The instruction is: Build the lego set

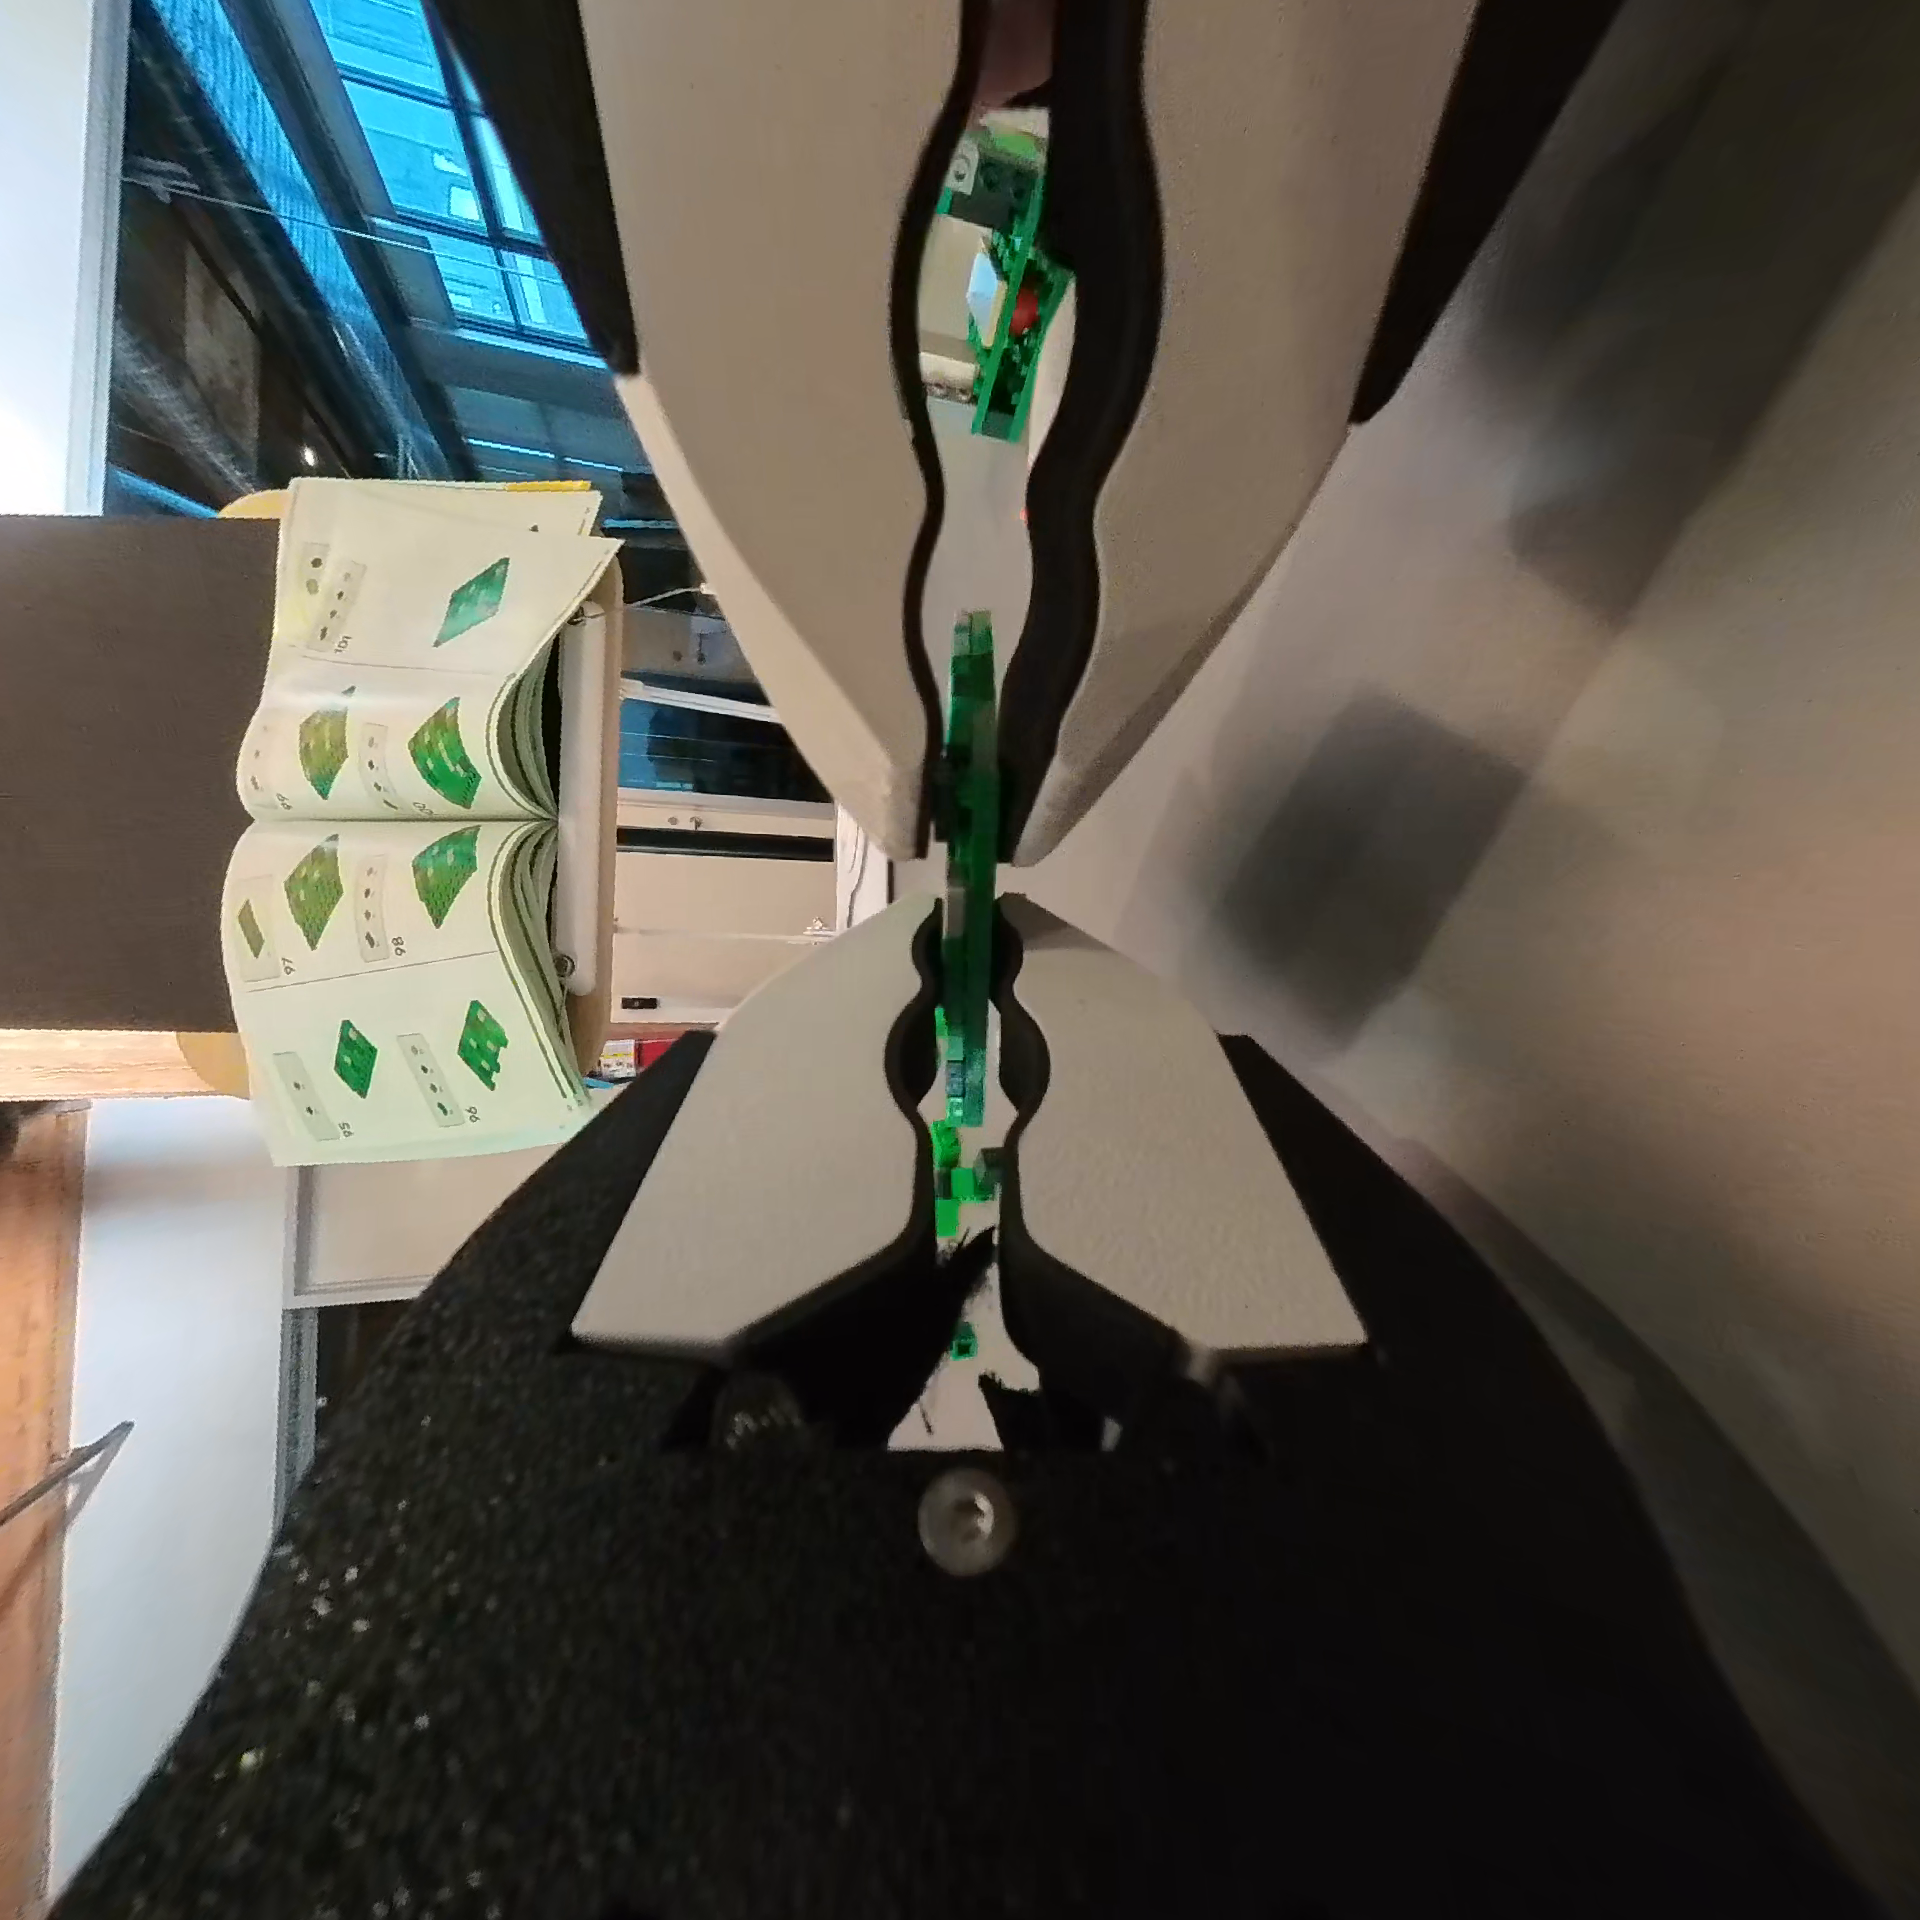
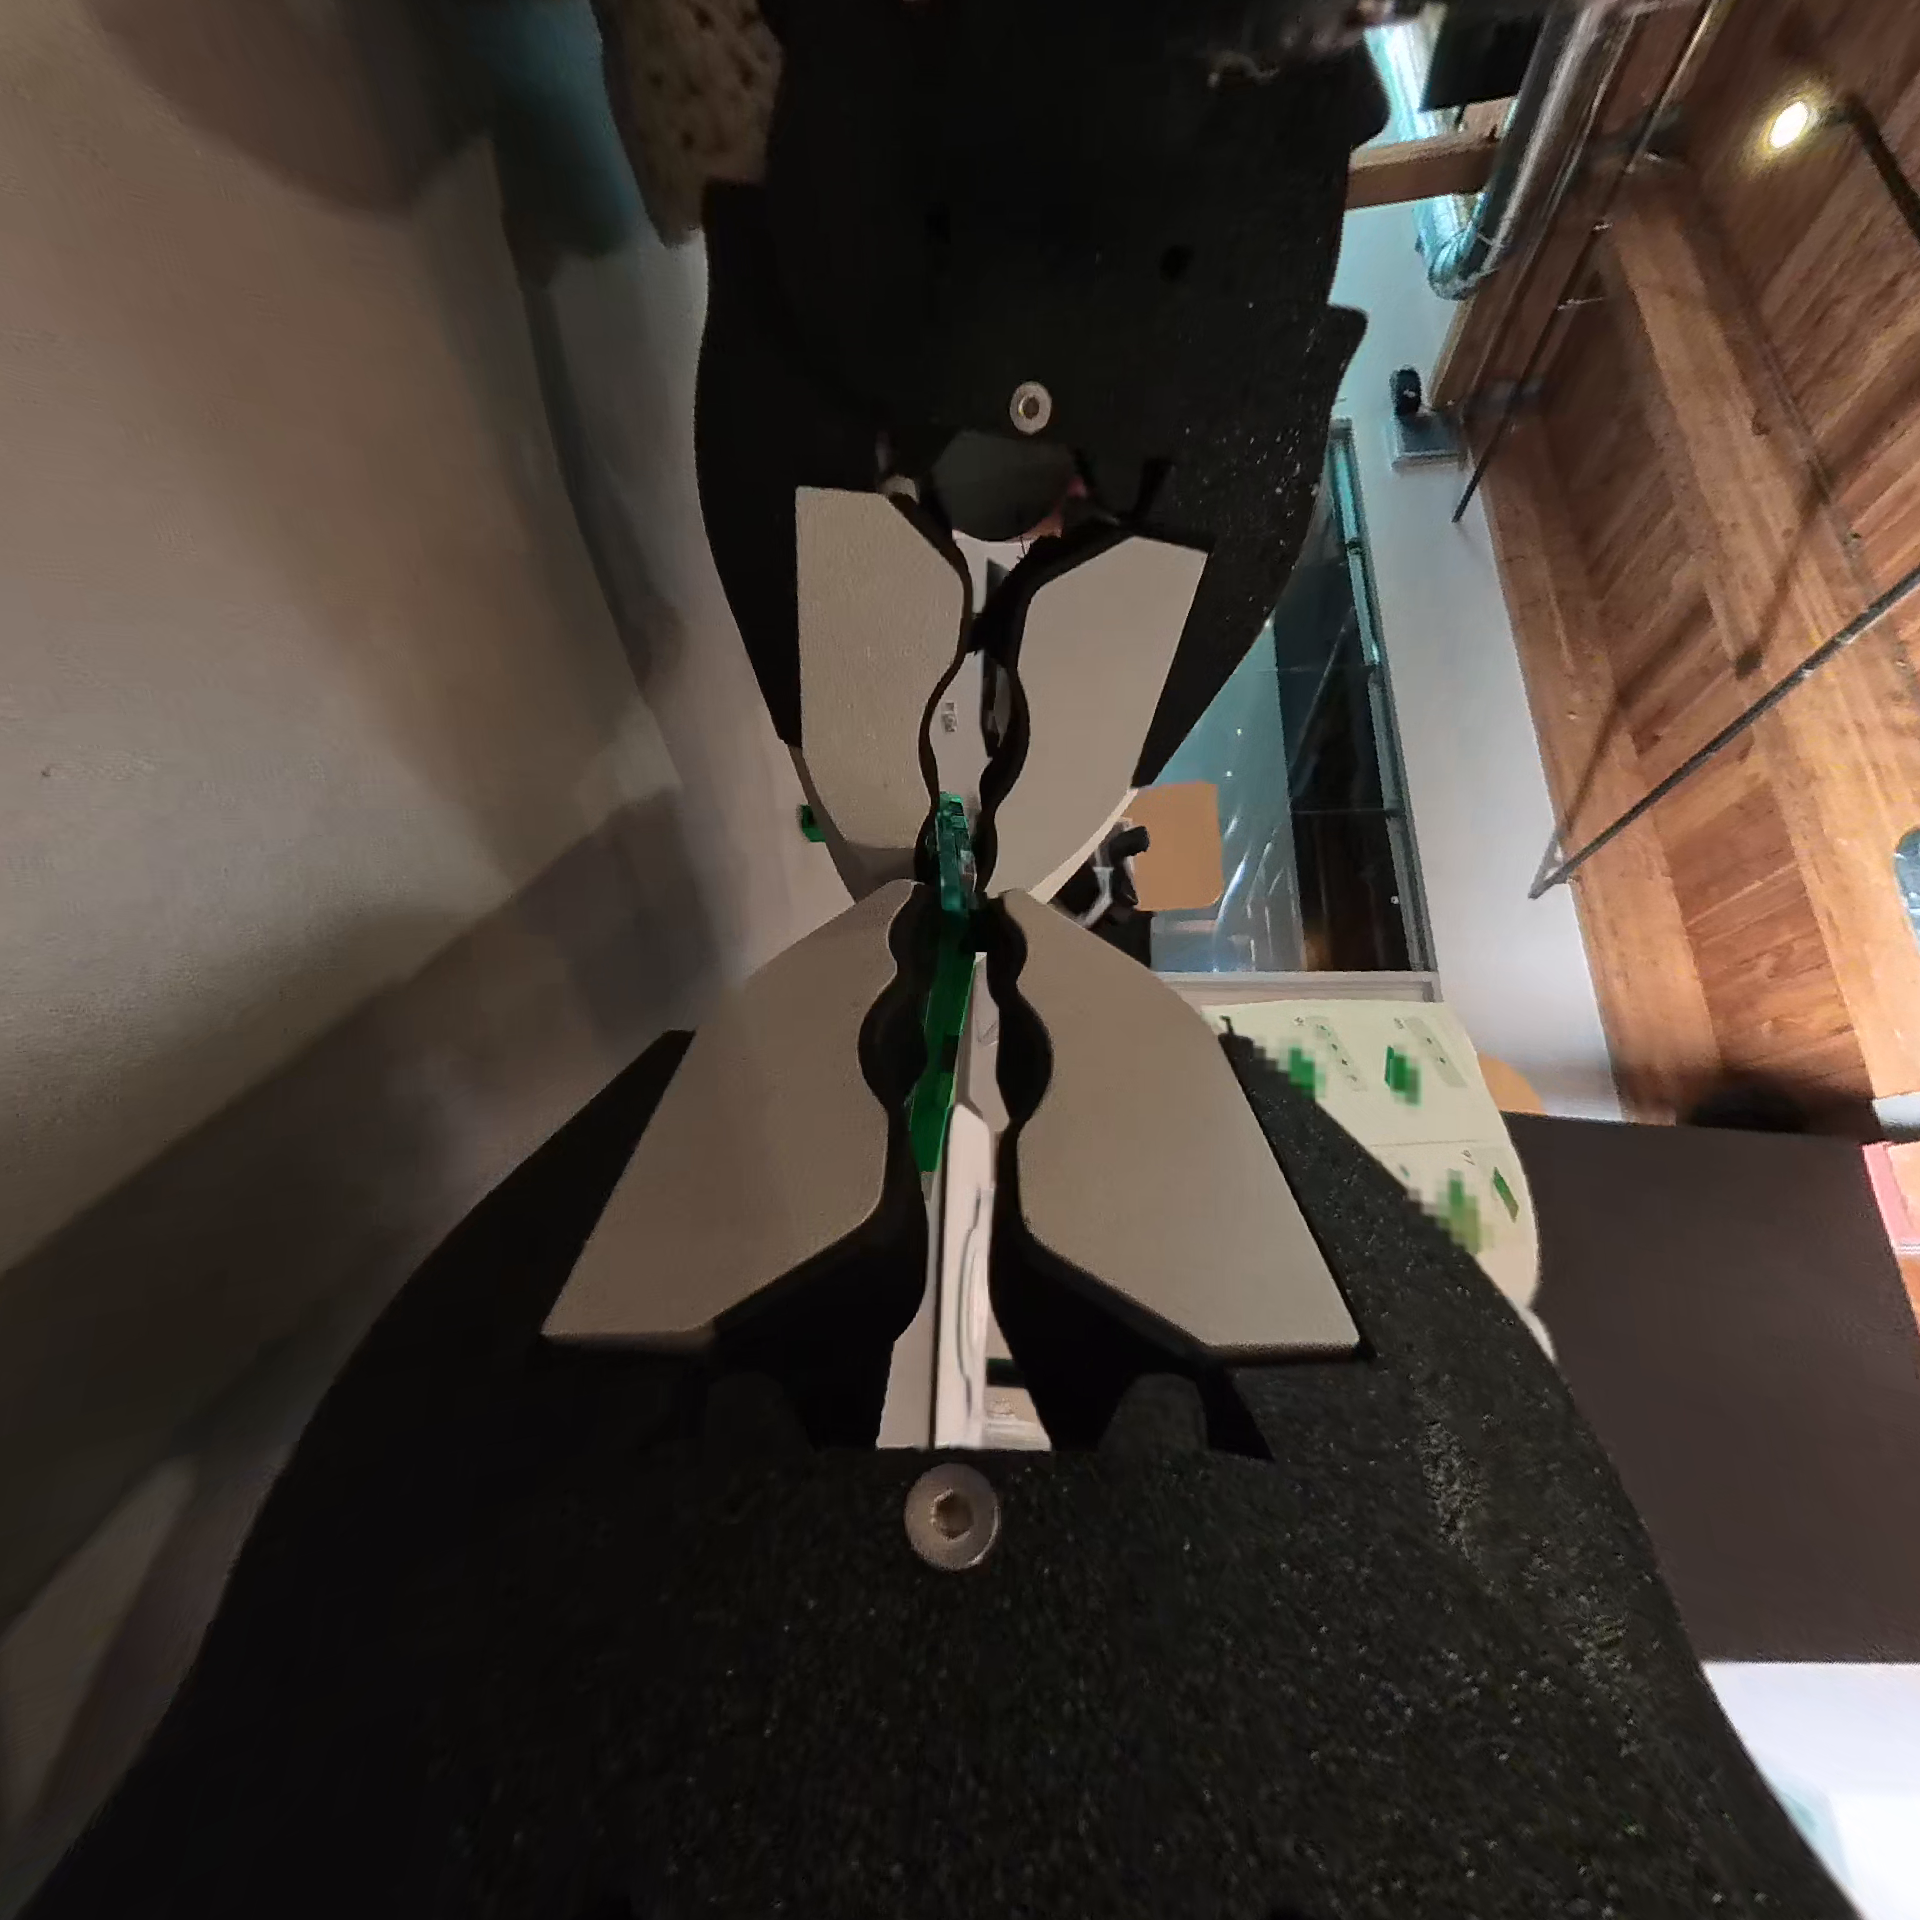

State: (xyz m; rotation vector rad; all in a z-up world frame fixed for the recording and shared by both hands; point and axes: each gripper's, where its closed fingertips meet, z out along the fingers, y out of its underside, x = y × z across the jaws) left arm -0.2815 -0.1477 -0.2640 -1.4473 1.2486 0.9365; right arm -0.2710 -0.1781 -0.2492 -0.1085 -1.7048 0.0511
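Left gripper (image 1: 968,902) pinching down, fingers (image 1: 831,1039) nearly pressed together, clamping thin green lego plate (image 1: 971,821) edge-on between pads. Right gripper (image 1: 966,831) coming in from opposite side, tips almost touching left tips, fingers (image 1: 769,582) squeezing same plate at other end. Seeing same grip in right wrist view: right gripper (image 2: 961,914) closing on green plate (image 2: 940,1039), left gripper (image 2: 961,862) facing it, holding plate's far edge. Plate hanging in air between both grippers, tilted slightly. Showing open instruction booklet (image 1: 416,831) propped at side, well apart from grippers. Blurring white table (image 1: 1558,831) behind.
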